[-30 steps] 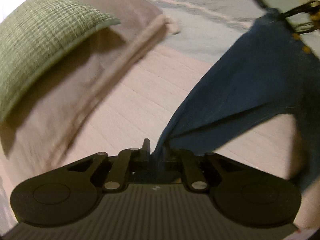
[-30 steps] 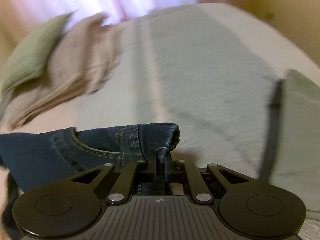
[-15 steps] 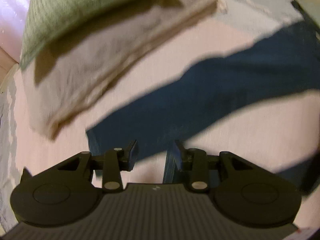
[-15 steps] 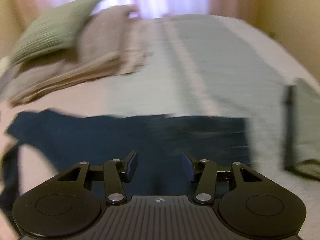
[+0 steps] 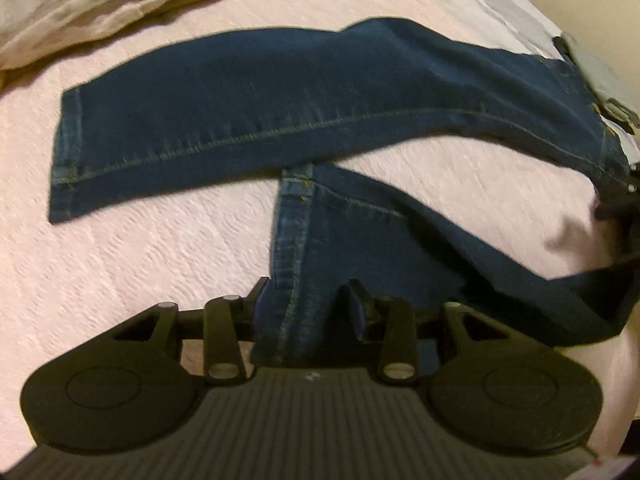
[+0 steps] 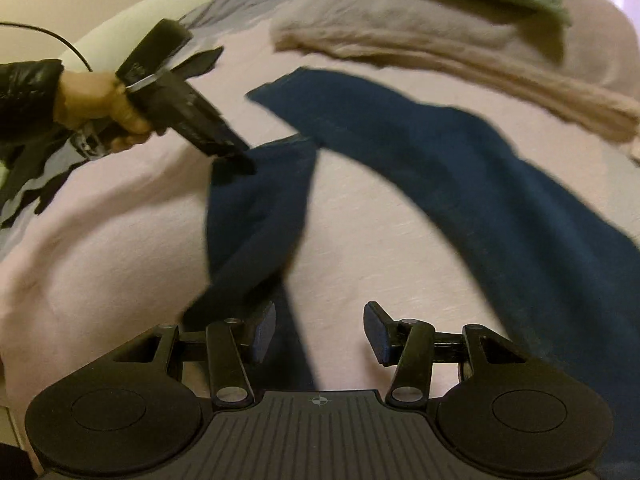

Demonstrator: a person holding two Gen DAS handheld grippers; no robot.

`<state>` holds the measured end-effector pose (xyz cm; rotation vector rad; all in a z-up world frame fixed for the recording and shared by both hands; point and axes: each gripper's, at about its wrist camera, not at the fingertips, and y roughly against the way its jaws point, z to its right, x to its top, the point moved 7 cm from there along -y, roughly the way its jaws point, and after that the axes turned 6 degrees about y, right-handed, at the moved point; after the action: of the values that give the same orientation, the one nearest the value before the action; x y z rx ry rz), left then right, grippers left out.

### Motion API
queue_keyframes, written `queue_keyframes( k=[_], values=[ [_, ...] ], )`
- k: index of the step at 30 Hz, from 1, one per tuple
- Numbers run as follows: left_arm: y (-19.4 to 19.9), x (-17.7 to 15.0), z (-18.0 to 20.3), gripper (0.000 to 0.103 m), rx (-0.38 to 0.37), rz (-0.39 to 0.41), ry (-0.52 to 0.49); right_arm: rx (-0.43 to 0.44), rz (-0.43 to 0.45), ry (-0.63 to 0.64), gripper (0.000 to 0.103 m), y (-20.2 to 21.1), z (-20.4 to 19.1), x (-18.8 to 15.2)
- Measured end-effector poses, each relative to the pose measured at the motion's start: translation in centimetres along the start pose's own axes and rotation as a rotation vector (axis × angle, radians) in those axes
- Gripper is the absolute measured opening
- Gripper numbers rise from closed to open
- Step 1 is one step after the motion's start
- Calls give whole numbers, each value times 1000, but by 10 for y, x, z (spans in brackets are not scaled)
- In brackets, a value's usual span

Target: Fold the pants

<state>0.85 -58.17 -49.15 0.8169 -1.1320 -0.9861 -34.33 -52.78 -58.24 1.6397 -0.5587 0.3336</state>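
Your dark blue denim pants (image 5: pixel 304 108) are lying spread on the pale pink textured bedspread (image 5: pixel 132 256), one leg stretched flat, the other angling toward you. You are holding the left gripper (image 5: pixel 306 296) with its jaws spread, straddling that nearer leg's hem without pinching it. Your right gripper (image 6: pixel 320 332) is hovering wide open above the bedspread. A folded beige blanket (image 6: pixel 420 40) is lying just beyond the pants.

left gripper (image 5: pixel 306 304) apart, right gripper (image 6: pixel 320 334) seemingly wider
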Motion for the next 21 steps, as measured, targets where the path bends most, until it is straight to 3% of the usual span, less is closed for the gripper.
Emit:
queue_keyframes(
  k=[2, 8, 12, 18, 21],
  values=[
    [4, -9, 5, 7, 1, 16, -49, -20, -29, 8, 47, 0, -11, -9],
    [80, -54, 12, 5, -24, 111, -10, -55, -32, -67, 47, 30, -57, -32],
    [149, -115, 25, 5, -9, 127, 78, -120, -2, -114, 48, 54, -82, -39],
    [209, -204, 57, 5, -21, 32, 341, -290, 107, -311, 50, 110, -76, -59],
    [219, -236, 69, 5, -21, -32, 436, -399, 96, -400, 52, 141, -67, -91]
  ],
)
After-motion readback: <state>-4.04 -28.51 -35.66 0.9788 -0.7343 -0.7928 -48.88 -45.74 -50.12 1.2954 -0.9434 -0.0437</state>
